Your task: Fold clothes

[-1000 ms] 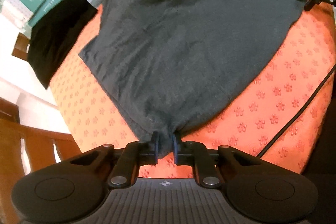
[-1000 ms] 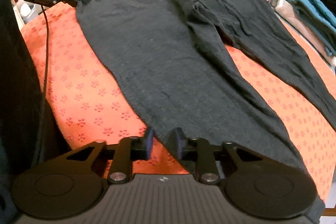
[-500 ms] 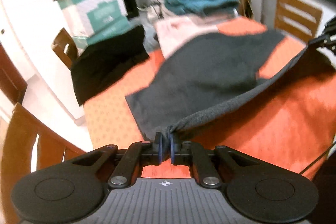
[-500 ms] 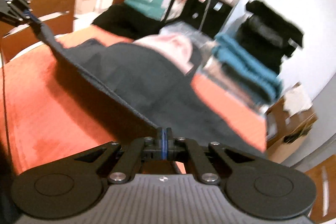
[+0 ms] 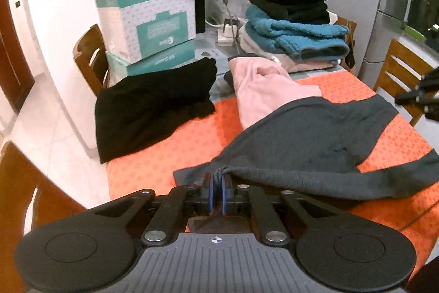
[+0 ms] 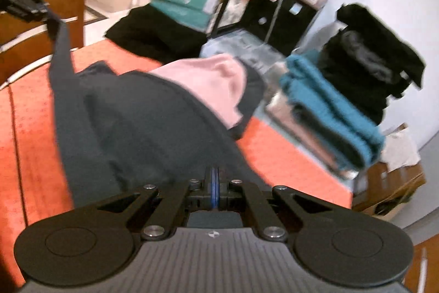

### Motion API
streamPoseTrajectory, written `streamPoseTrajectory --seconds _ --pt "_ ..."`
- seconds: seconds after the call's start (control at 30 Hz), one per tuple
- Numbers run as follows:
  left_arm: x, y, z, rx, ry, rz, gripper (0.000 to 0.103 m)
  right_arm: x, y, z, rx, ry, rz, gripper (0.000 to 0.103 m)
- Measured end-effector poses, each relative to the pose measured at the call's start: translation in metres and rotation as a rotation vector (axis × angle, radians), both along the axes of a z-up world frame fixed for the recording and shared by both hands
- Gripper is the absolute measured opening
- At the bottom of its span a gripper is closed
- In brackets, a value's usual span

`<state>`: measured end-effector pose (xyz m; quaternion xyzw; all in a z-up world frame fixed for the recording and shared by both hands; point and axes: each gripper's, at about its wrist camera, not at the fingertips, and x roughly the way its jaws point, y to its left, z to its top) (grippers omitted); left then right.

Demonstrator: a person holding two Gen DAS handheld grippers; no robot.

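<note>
A dark grey garment (image 5: 315, 139) lies on the orange cloth-covered table (image 5: 170, 155). My left gripper (image 5: 216, 180) is shut on its near hem corner, lifted off the table. My right gripper (image 6: 214, 175) is shut on the other hem corner of the grey garment (image 6: 142, 122). Each gripper shows in the other's view: the right one at the far right (image 5: 419, 98), the left one at the upper left (image 6: 24, 4), with the hem hanging from it. The held edge is folded over toward the far part of the garment.
A pink garment (image 5: 263, 89) and a black garment (image 5: 153, 106) lie behind the grey one. A stack of folded clothes (image 5: 293, 18) and teal boxes (image 5: 148, 18) with a tablet on top stand at the back. Wooden chairs (image 5: 397, 73) flank the table.
Both grippers lifted the near hem off the table and carried it up and forward over the garment. The views swung from looking down at the table to looking across it.
</note>
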<state>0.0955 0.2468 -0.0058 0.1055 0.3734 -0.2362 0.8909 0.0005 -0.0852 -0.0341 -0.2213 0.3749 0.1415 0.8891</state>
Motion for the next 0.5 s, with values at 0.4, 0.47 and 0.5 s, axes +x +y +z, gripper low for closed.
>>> streamPoseTrajectory --seconds 0.4,0.47,0.5 --pt "0.011 0.002 -0.012 -0.007 0.045 0.013 0.008 -0.075 0.013 -0.052 0.025 0.206 -0.017 0.037" --pt "0.011 0.002 -0.012 -0.008 0.046 0.011 0.008 -0.083 0.015 -0.063 0.003 0.220 -0.024 0.037" --pt "0.011 0.002 -0.012 -0.009 0.046 0.010 0.008 -0.087 0.016 -0.069 -0.009 0.227 -0.028 0.037"
